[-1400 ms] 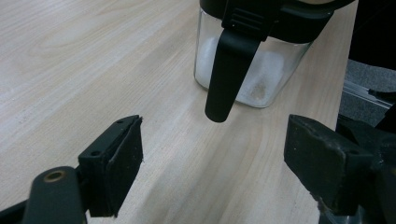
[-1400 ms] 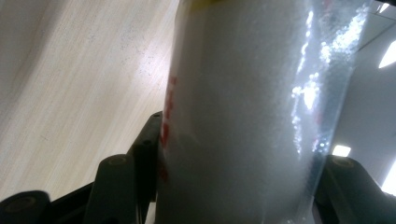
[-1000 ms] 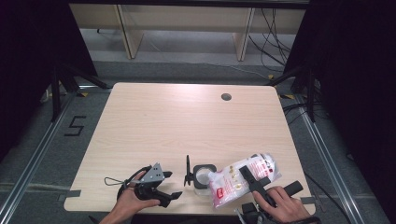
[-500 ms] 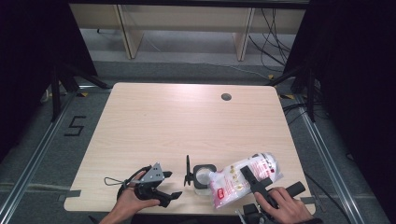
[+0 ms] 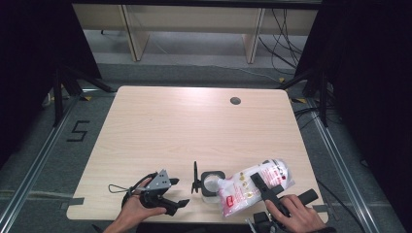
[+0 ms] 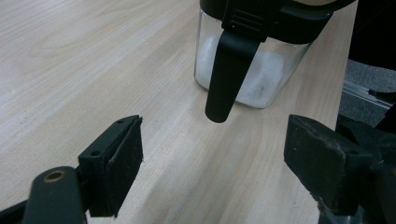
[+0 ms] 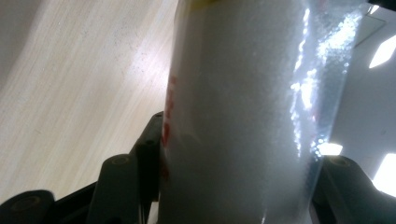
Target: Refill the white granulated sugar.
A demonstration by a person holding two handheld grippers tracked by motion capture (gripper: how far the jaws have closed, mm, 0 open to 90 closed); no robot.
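A clear square jar (image 5: 212, 183) with a black rim holds white powder and stands near the table's front edge; its black flip lid (image 5: 195, 177) stands open on its left side. In the left gripper view the jar (image 6: 254, 74) is just ahead, with the lid's tab (image 6: 229, 70) hanging in front of it. My left gripper (image 5: 179, 191) (image 6: 215, 172) rests open on the table, left of the jar, nothing between its jaws. My right gripper (image 5: 260, 183) (image 7: 233, 186) is shut on a clear bag of white granules (image 5: 248, 189) (image 7: 243, 107) with red print, which lies tilted against the jar's right side.
The light wooden table (image 5: 184, 131) has a round cable hole (image 5: 235, 101) at its back right. A thin wire loop (image 5: 116, 188) trails left from the left gripper. Dark floor, rails and stand legs surround the table.
The right hand has shifted very slightly toward the front edge with the bag still held. The jar and the left gripper have stayed where they were.
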